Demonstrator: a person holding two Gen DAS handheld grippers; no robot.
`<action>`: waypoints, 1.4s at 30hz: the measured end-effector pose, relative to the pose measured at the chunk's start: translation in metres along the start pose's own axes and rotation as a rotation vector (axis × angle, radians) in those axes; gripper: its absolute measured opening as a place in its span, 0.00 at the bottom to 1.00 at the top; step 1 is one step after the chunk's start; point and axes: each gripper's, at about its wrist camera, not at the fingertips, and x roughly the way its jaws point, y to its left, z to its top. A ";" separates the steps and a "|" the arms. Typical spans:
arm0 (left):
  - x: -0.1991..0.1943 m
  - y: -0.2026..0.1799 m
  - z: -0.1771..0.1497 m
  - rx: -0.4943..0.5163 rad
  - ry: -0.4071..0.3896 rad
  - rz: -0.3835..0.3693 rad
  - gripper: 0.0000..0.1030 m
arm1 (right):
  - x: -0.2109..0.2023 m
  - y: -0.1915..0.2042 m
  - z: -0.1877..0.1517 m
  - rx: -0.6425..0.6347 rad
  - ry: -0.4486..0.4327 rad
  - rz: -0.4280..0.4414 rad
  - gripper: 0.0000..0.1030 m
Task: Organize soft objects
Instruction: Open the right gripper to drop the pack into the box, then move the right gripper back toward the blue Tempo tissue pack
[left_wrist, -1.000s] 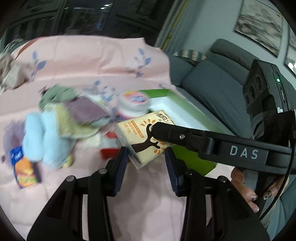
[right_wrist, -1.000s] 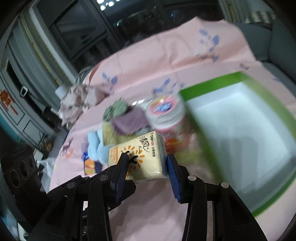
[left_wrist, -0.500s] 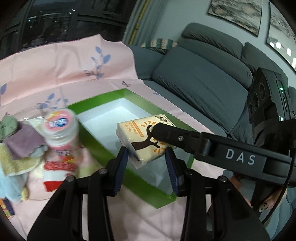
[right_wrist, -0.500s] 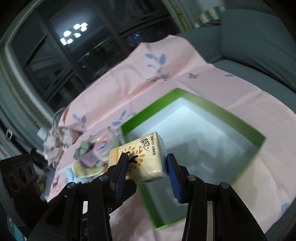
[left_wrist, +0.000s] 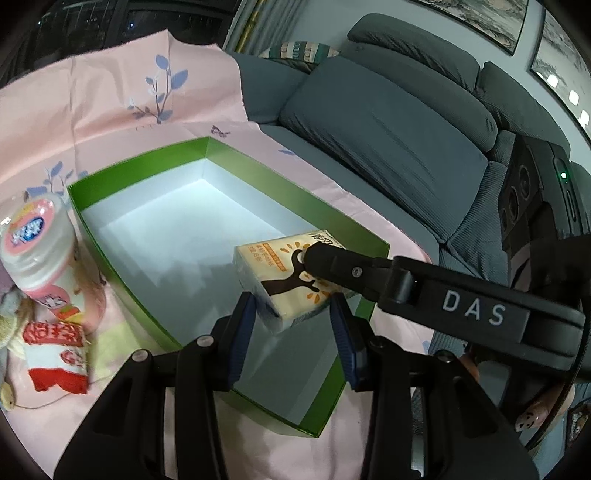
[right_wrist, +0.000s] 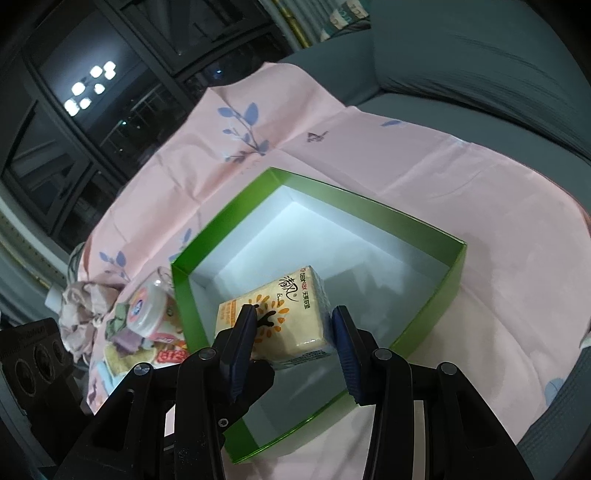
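Observation:
A cream tissue pack (left_wrist: 282, 280) with a brown tree print is held between both grippers above a green box (left_wrist: 258, 173) with a white inside. My left gripper (left_wrist: 293, 332) has its blue pads on the pack's two sides. My right gripper (right_wrist: 293, 339) also has its pads against the pack (right_wrist: 291, 317); one of its fingers (left_wrist: 351, 273) crosses the left wrist view and presses the pack's face. The box (right_wrist: 424, 310) lies on a pink floral cloth (right_wrist: 461, 177).
A pink-and-white lidded jar (left_wrist: 40, 251), a red-and-white packet (left_wrist: 57, 354) and folded soft cloths (right_wrist: 125, 336) lie left of the box. A grey sofa (left_wrist: 388, 122) stands behind the cloth. A crumpled pink cloth (right_wrist: 83, 306) lies at the far left.
Both grippers have carried the tissue pack from over the pile of soft things to the right, over the green box, and lowered it toward the box's inside.

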 end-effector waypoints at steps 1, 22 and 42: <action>0.001 -0.001 -0.001 -0.005 0.002 -0.004 0.39 | 0.001 0.000 0.000 0.001 0.002 -0.013 0.44; -0.095 0.024 -0.026 -0.084 -0.216 0.131 0.99 | -0.016 0.038 -0.006 -0.122 -0.128 0.003 0.85; -0.201 0.173 -0.112 -0.429 -0.311 0.542 0.99 | 0.028 0.135 -0.057 -0.394 -0.019 0.053 0.85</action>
